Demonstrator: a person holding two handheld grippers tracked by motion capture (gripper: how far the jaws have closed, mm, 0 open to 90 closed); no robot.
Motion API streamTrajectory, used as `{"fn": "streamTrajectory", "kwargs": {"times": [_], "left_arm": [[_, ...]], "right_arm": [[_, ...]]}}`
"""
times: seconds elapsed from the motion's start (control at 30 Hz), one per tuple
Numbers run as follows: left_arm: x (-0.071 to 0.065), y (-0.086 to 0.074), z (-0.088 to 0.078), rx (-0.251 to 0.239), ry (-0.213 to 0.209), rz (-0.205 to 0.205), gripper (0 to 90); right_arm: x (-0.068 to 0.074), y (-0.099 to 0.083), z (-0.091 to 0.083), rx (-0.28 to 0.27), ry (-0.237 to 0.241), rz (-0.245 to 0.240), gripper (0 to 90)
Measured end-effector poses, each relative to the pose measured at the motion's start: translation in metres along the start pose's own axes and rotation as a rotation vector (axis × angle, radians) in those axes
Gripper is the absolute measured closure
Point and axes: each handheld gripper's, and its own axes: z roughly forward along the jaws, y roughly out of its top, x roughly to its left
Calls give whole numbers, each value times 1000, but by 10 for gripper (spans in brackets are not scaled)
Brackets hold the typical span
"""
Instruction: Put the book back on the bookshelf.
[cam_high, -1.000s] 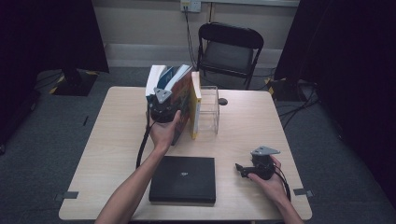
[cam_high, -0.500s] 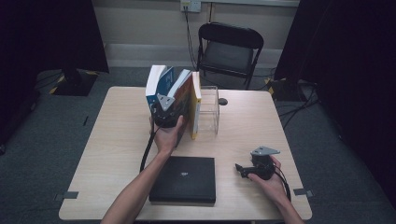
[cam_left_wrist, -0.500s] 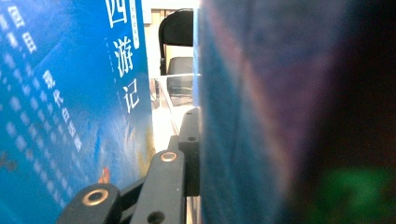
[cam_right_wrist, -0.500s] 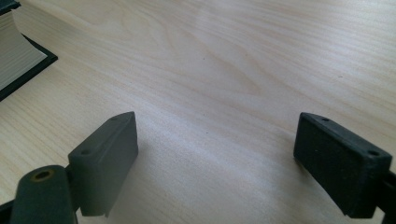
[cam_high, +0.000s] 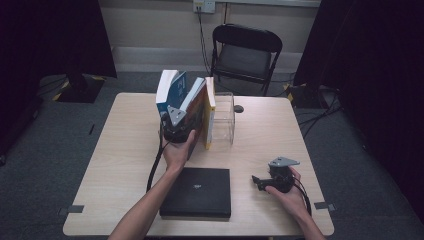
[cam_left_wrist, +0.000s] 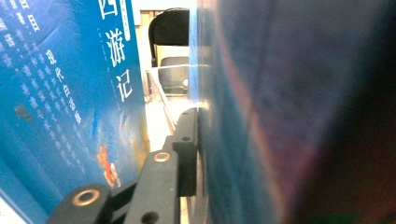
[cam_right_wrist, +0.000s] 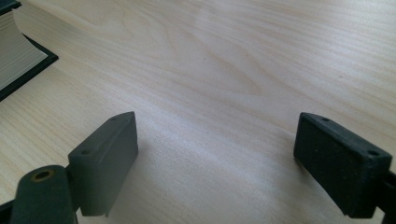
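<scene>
- Pale wooden table (cam_high: 120, 165) on grey carpet, dark curtains at both sides of the room, a black folding chair (cam_high: 246, 55) behind the far edge, a wall socket above it with a cable hanging down.
- Clear plastic holder (cam_high: 225, 120) standing near the far middle of the table; a yellow-edged book (cam_high: 210, 117) leaning against its left wall, nothing seen inside it.
- Three books upright or leaning by the holder: a blue book (cam_high: 170, 92) at the left, tilted away; a middle book (cam_high: 196, 112); then the yellow-edged one.
- One black book (cam_high: 197, 192) lying flat at the near edge, well apart from the others.
- Small dark round thing (cam_high: 239, 108) on the table just beyond the holder, too small to tell.
- Left gripper (cam_high: 176, 125) pinching the middle book, one jaw flat against its cover in the left gripper view, the blue book (cam_left_wrist: 60, 102) beside it; jaws just easing apart a little, book between them.
- Right gripper (cam_high: 260, 182) resting low at the near right, jaws spread wide over bare wood (cam_right_wrist: 224, 70), nothing between them.
- Two hands, two grippers, four books, one holder, one chair.
</scene>
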Motion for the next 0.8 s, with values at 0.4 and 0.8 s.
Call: {"fn": "streamTrajectory", "kwargs": {"times": [0.4,0.8], "left_arm": [[3,1,-10,30,-60,0,608],[9,13,-32,11,-72,42,534]], "right_arm": [[0,0,0,0,1,0,135],[0,0,0,0,1,1,135]]}}
